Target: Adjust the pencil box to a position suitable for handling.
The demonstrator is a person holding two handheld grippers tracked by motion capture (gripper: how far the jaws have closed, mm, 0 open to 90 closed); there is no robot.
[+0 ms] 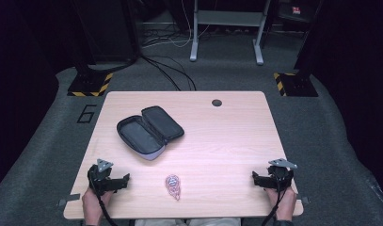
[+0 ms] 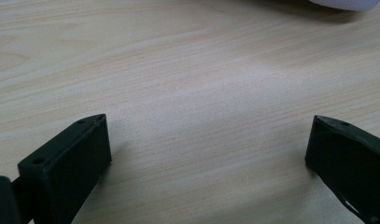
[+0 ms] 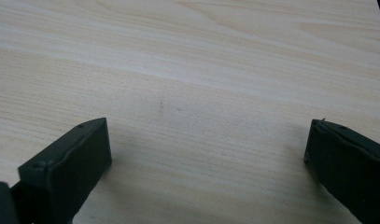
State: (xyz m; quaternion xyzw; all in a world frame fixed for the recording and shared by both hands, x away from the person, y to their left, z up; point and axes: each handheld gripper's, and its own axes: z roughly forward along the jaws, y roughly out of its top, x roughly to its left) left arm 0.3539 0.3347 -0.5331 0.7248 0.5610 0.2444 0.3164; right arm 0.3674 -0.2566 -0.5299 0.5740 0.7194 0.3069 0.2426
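From above our own edge of the counter (image 1: 227, 136) we look forward and down, far enough off to take in the whole top and the open black case (image 1: 149, 129) left of its middle. The left tongs (image 2: 208, 140) carry a camera skimming close over bare wood, the case's pale edge at the top right. The right tongs (image 3: 208, 140) carry another, equally near, well apart from the case. All three views share the countertop.
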